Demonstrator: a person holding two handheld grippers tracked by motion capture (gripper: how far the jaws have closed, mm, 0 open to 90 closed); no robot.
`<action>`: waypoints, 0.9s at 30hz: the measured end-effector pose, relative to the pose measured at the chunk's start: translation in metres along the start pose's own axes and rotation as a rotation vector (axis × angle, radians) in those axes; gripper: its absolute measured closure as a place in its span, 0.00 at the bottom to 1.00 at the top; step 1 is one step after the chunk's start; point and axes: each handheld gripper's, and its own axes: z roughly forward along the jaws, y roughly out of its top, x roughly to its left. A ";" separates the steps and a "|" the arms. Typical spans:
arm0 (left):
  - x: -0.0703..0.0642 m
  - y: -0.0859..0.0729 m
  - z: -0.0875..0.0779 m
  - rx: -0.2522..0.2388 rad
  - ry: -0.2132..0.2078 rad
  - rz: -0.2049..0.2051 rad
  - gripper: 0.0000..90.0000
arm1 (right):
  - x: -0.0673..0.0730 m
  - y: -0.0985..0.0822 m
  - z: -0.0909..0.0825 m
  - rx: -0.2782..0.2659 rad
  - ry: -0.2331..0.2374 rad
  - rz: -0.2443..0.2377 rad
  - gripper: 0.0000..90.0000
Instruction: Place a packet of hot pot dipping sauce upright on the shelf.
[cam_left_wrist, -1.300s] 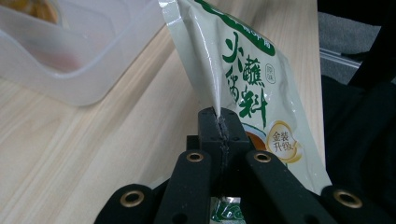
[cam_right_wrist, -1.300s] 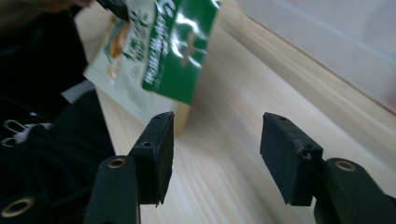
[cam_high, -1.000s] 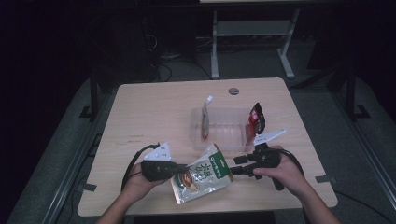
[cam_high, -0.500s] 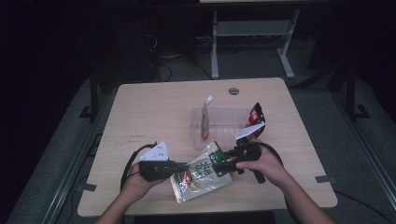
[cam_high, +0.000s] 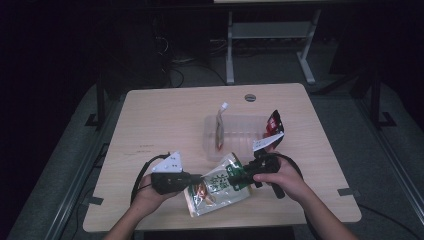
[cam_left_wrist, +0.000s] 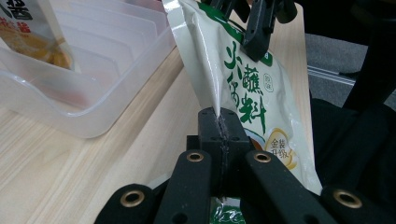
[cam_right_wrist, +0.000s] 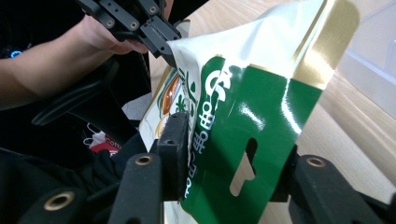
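One glossy green-and-cream pouch is held just above the near edge of one pale wooden table, between two grippers. One clear ribbed plastic bin stands behind it with a sachet inside and a red-and-black packet at its right end. The left gripper has its jaws pressed together, pinching the pouch's side seam. The right gripper has just been closing; its jaws stand part-way apart across the pouch's green header, one pad against it, the far one hidden.
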 end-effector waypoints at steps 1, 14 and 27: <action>0.000 0.000 0.000 0.000 0.000 0.000 1.00 | 0.000 0.000 0.000 0.000 0.000 0.000 0.68; 0.001 -0.001 0.004 0.007 -0.003 0.013 1.00 | 0.003 0.001 -0.004 0.007 0.005 0.015 0.94; 0.005 -0.004 0.012 0.025 0.000 -0.002 0.92 | 0.004 0.001 -0.007 0.009 0.025 0.024 1.00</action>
